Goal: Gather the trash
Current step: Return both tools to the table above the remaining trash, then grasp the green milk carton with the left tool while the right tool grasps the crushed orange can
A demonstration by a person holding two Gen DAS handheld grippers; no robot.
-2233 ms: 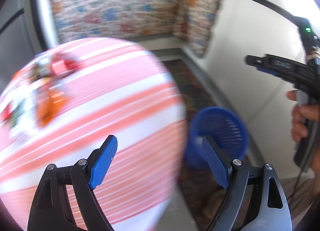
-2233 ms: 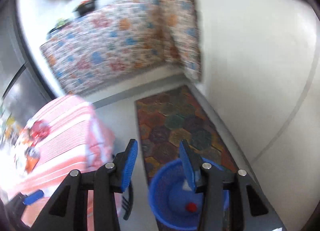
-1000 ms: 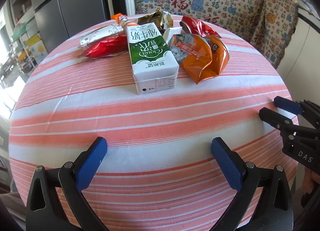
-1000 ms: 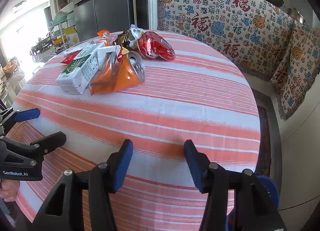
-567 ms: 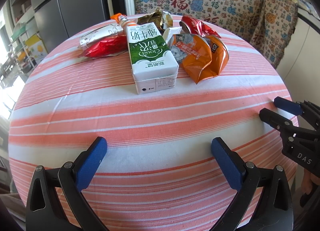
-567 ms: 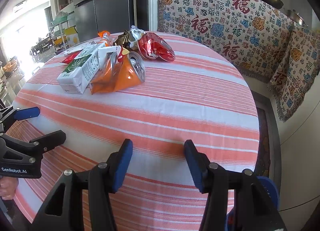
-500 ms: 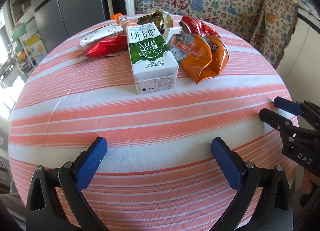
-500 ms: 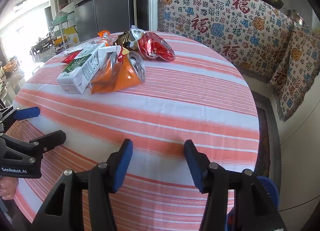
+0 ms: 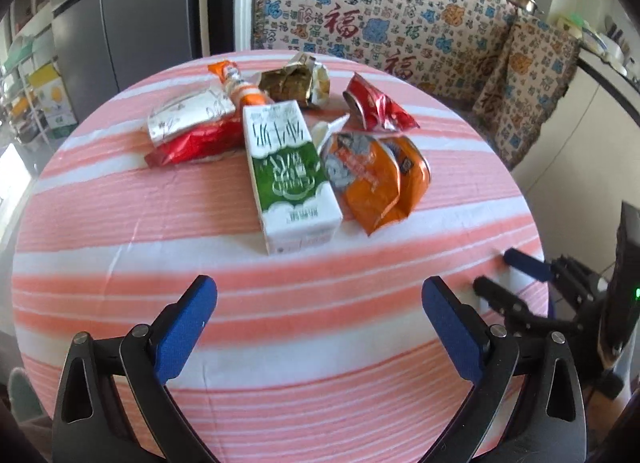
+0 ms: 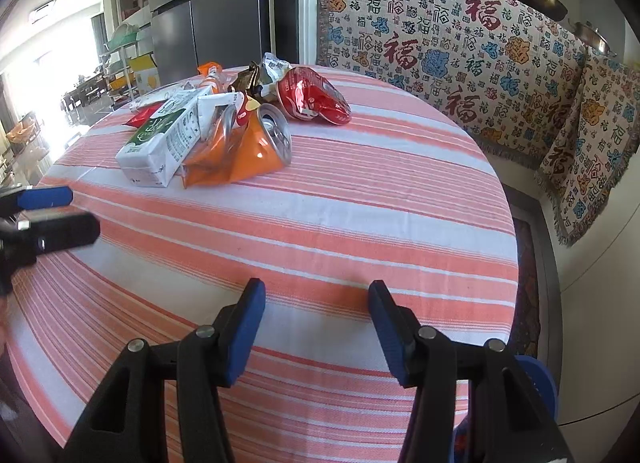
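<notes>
A pile of trash lies on the far half of a round table with an orange-striped cloth (image 9: pixel 160 223). It holds a green and white milk carton (image 9: pixel 288 171), crushed orange cans (image 9: pixel 376 179), a crushed red can (image 9: pixel 372 107), a red wrapper (image 9: pixel 192 143), a silver wrapper (image 9: pixel 188 117) and a brown foil bag (image 9: pixel 292 81). The carton (image 10: pixel 160 143), the orange cans (image 10: pixel 248 147) and the red can (image 10: pixel 312 97) also show in the right wrist view. My left gripper (image 9: pixel 320 303) is open and empty, just short of the carton. My right gripper (image 10: pixel 316 303) is open and empty over the table's near edge.
A blue bin (image 10: pixel 540 379) stands on the floor at the right of the table, mostly hidden behind my right gripper. A bench with patterned cloth (image 10: pixel 460 47) runs along the wall behind. A grey fridge (image 10: pixel 224 11) stands at the back left.
Both grippers swung from the blue bin to the table, then held still. In the last half second the left gripper moved forward toward the carton; the right has barely moved.
</notes>
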